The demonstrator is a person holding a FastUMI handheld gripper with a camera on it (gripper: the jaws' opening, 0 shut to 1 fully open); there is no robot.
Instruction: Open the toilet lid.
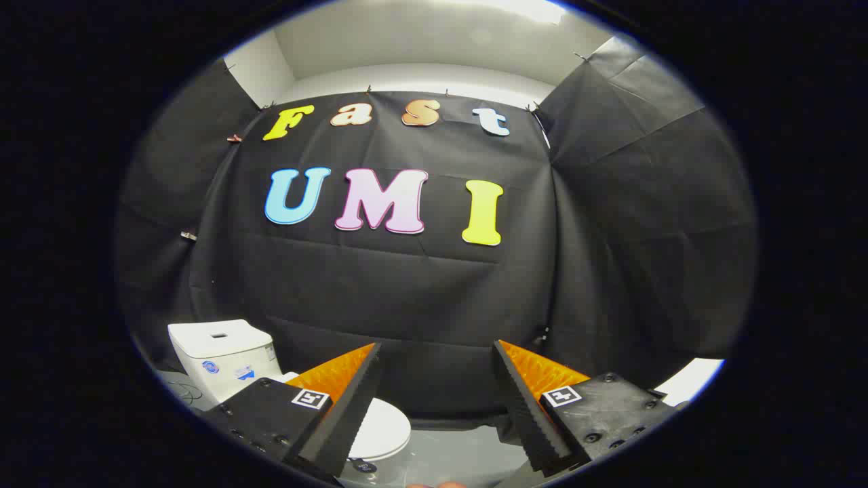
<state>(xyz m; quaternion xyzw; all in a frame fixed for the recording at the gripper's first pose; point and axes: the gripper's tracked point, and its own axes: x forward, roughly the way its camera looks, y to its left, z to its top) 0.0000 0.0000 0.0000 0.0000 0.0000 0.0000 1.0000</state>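
The toilet (224,359) is seen low and to the left, standing against the black cloth wall (420,298). Its white tank (218,352) is upright at the back, and the lid (383,428) is lying flat and closed on the bowl, just behind the left finger (339,413), which hides part of it. The lid is judged to be not yet opened, and the toilet appears to be placed on a pale tabletop (468,454), near enough to be reached from above.

The claw (434,379) is held level and pointed at the cloth wall, not down at the lid. It is spread wide, with a clear gap between the two fingers, and nothing is held or touched by it. A lowering and a turn to the left would probably be needed before the front edge of the lid can be taken.
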